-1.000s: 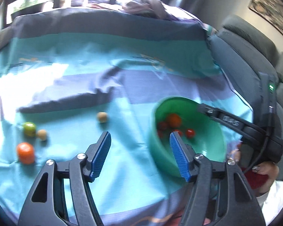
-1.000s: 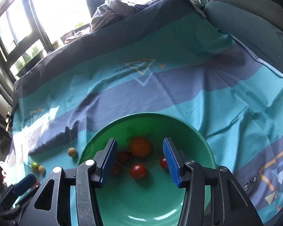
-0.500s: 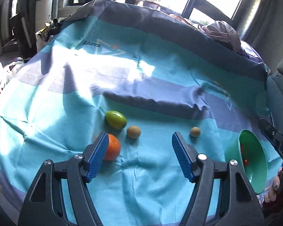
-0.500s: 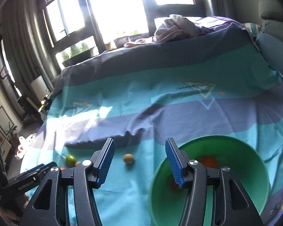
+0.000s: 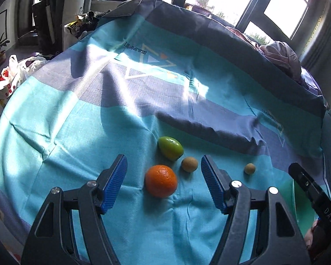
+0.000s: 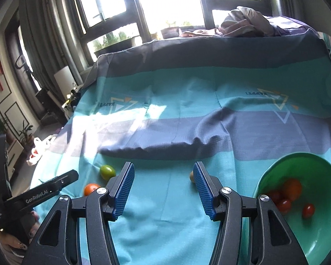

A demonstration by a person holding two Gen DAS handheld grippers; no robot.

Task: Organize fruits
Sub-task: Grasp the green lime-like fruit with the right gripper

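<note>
Loose fruit lies on the teal and purple striped cloth (image 5: 77,143). An orange (image 5: 161,181), a green fruit (image 5: 170,148) and a small brown fruit (image 5: 189,164) sit close together, with a second small brown fruit (image 5: 249,168) further right. My left gripper (image 5: 163,158) is open above them; the orange shows between its blue pads, untouched. My right gripper (image 6: 163,166) is open and empty over bare cloth. The green bowl (image 6: 320,238) at its right holds an orange (image 6: 292,188) and several cherry tomatoes (image 6: 284,205). The small brown fruit (image 6: 191,176) peeks from behind its right finger.
A raised fold in the cloth (image 6: 165,148) runs across just behind the fruit. Crumpled clothing (image 6: 242,24) lies at the far edge below the windows. Bags (image 5: 8,77) stand on the floor at left. The other gripper's black body (image 5: 309,190) is at the right edge.
Both views have swung left, away from the bowl and toward the loose fruit. The orange now lies between my left gripper's pads. Both pairs of jaws stand a little wider.
</note>
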